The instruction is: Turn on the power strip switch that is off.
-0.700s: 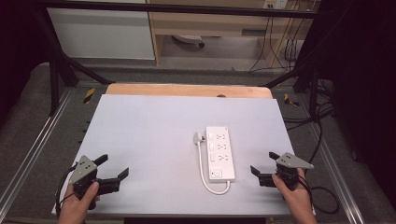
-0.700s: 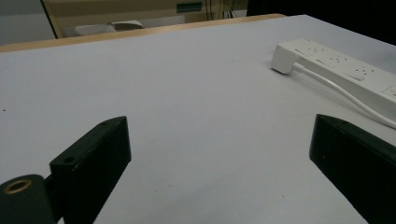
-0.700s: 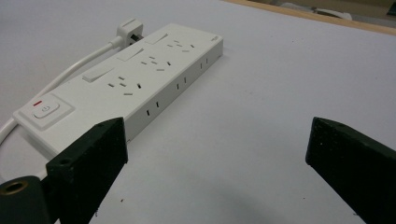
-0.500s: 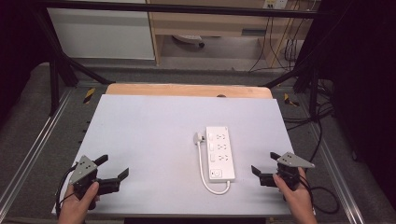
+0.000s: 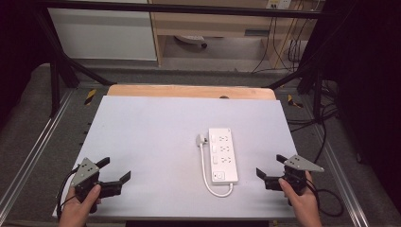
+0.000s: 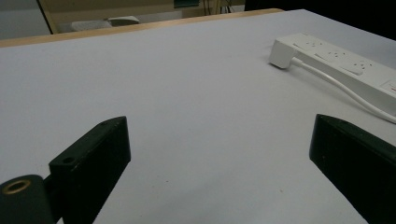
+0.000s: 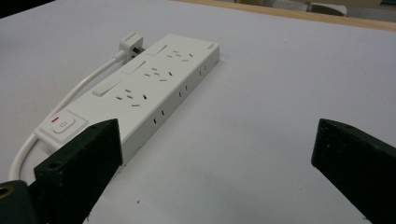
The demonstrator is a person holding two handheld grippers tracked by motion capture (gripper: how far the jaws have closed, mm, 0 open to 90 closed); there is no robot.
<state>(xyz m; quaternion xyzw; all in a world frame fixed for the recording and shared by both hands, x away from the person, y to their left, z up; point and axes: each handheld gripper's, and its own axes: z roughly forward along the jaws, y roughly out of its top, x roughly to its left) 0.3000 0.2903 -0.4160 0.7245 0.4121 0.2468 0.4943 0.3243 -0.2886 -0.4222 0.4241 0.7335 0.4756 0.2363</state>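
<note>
A white power strip (image 5: 223, 153) lies on the white table (image 5: 151, 127), right of centre, its long side running away from me. Its short white cable (image 5: 206, 170) loops from the near end back to the plug (image 5: 202, 139), which rests beside the strip's far left. My left gripper (image 5: 115, 169) hovers at the near left corner, open and empty. My right gripper (image 5: 271, 165) is at the near right, just right of the strip, also open and empty. In the right gripper view the strip (image 7: 154, 84) and its power switch (image 7: 62, 124) sit close ahead of the left jaw, with the gripper (image 7: 215, 130) wide open.
A wooden strip (image 5: 189, 91) borders the table's far edge. Metal rails (image 5: 42, 142) run along both sides and black frame posts stand at the back corners. Dark cables (image 5: 326, 127) trail on the floor at the right.
</note>
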